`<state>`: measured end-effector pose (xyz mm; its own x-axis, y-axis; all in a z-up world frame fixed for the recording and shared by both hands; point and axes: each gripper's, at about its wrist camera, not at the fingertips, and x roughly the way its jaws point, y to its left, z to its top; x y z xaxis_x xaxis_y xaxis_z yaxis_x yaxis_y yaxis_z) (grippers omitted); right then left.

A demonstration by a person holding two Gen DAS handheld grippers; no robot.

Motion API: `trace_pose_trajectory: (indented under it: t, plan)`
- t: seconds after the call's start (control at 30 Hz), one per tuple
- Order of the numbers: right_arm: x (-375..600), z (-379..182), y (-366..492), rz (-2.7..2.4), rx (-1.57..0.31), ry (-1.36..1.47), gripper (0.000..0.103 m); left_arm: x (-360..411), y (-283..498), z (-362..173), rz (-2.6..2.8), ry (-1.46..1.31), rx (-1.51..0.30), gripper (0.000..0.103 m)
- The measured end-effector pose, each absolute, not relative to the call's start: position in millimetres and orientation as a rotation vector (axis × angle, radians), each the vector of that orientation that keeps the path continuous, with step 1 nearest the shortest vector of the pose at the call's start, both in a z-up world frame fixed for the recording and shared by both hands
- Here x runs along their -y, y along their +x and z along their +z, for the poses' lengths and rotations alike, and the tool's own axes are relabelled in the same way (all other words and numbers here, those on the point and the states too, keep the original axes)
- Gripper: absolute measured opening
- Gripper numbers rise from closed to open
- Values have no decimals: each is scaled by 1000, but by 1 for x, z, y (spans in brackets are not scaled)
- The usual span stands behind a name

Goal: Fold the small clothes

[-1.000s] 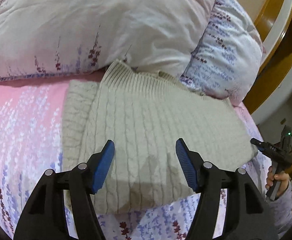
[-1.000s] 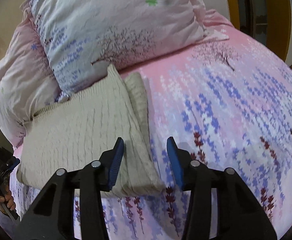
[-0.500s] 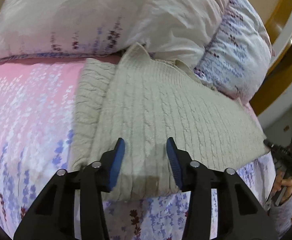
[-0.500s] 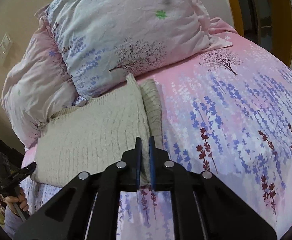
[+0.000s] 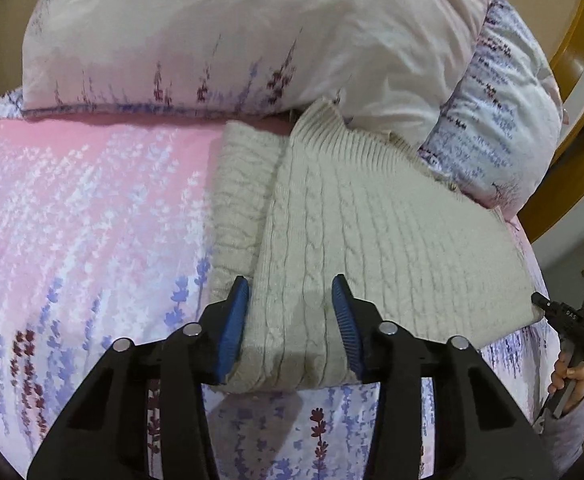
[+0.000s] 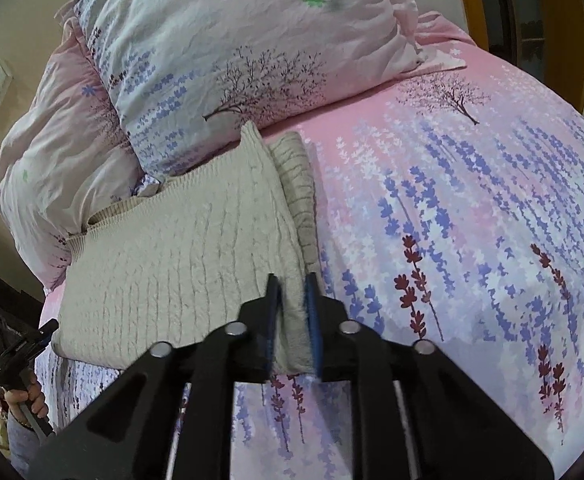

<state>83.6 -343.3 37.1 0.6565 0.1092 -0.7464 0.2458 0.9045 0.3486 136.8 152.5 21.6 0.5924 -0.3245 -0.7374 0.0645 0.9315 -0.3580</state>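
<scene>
The sweater (image 5: 372, 248), a cream cable-knit, lies part-folded on the bed (image 5: 83, 220), its ribbed far end against the pillows (image 5: 251, 36) and its near edge towards both cameras; one side is turned in, so a narrower strip shows beside the main panel. It looks thick, soft and floppy, light enough for one corner to lift but likely to sag and stretch between two holds; the knit should give the pads good friction and is not fragile. The near edge, at its two corners, seems the best place to take hold, pinching through all layers so the fold does not slide apart. The left tool (image 5: 289, 320) sits over the near edge by the turned-in side, its jaws at a middling width and closing, with the knit lying between the blue pads (image 5: 233, 322) but not clearly pinched yet. The right tool (image 6: 292, 320) is at the sweater's corner nearest its own camera, jaws narrow though easing apart, with a bunched wad of knit filling the gap and touching both pads. Beyond the sweater's far corner in the left view, a hand (image 5: 570, 384) grips the other tool's handle.
</scene>
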Motion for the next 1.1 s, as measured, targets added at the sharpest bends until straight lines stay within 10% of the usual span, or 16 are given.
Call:
trace_pose_trajectory:
  t: [0.1, 0.2, 0.63, 0.73, 0.87, 0.93, 1.1]
  plan:
    - [341, 34, 86, -77, -874, 435, 31, -155, 137, 17, -216, -319, -913, 26]
    - [340, 32, 88, -70, -874, 422, 12, -162, 136, 14, -225, -365, -921, 9]
    - [353, 25, 76, -119, -858, 492, 8, -172, 125, 10, -257, -369, -916, 7]
    - [347, 29, 81, -172, -879, 411, 26, -169, 129, 10, -251, -360, -915, 8]
    - [333, 50, 83, -234, -811, 306, 44, -179, 126, 21, -234, -397, -871, 23]
    - [319, 60, 89, -209, -776, 265, 61, -188, 129, 26, -185, -419, -847, 60]
    - [258, 61, 124, -81, -803, 133, 74, -197, 151, 24, -163, -484, -870, 62]
